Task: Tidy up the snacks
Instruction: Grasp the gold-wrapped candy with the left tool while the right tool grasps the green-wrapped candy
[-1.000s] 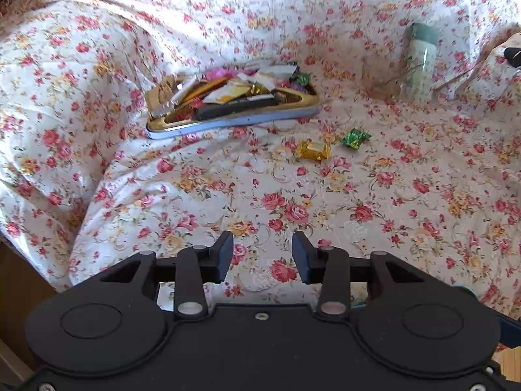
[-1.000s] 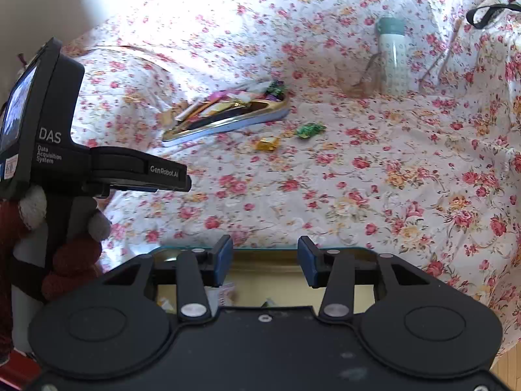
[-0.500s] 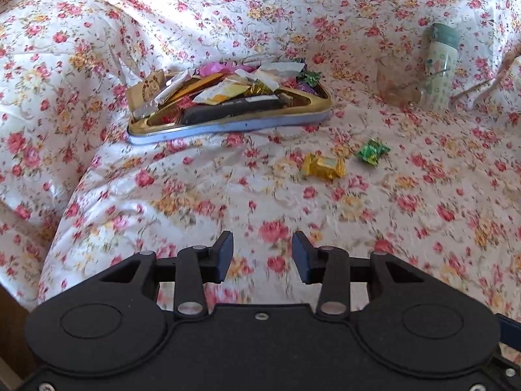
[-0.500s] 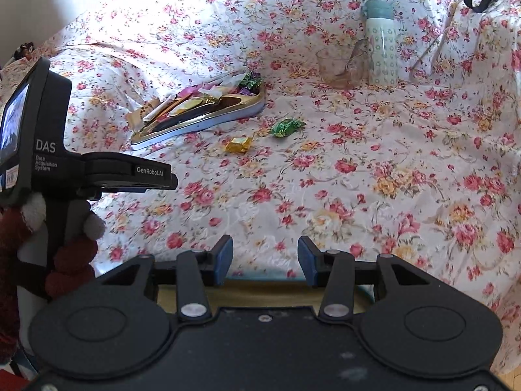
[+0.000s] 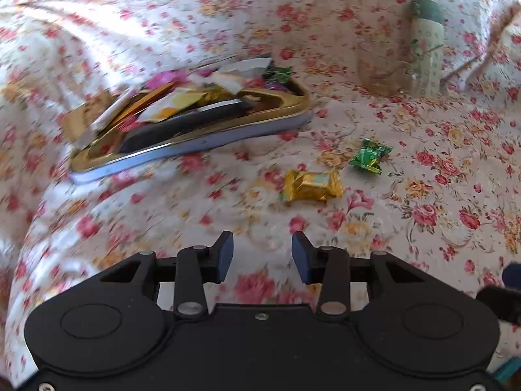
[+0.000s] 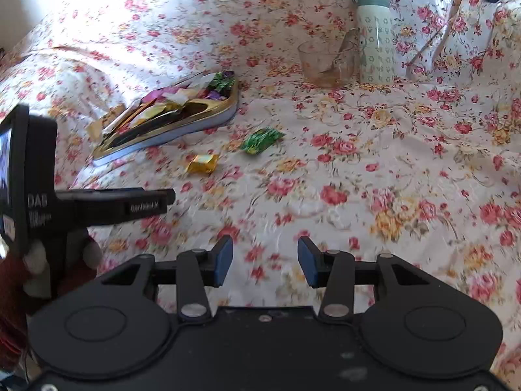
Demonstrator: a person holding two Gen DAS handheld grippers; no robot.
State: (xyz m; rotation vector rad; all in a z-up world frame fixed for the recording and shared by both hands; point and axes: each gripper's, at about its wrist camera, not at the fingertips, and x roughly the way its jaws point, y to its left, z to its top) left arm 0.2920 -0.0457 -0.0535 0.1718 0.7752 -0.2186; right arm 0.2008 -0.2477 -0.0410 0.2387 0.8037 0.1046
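Both claws gape empty: left gripper (image 5: 262, 254); right gripper (image 6: 265, 260); gold candy (image 5: 312, 185) light, crinkly, slippery; should be pinched across its middle; green candy (image 5: 370, 156) likewise.

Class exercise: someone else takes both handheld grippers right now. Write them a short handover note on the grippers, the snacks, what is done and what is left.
Left gripper: open, empty, over the floral cloth.
Right gripper: open, empty, nothing between its fingers.
Tin tray: already heaped with wrapped snacks.
Loose on the cloth, beside the tray: gold-wrapped candy and green-wrapped candy.
Glass cup and bottle stand behind, apart from the snacks.
Left: probably put both loose candies in the tray; gold lies nearer the left gripper.
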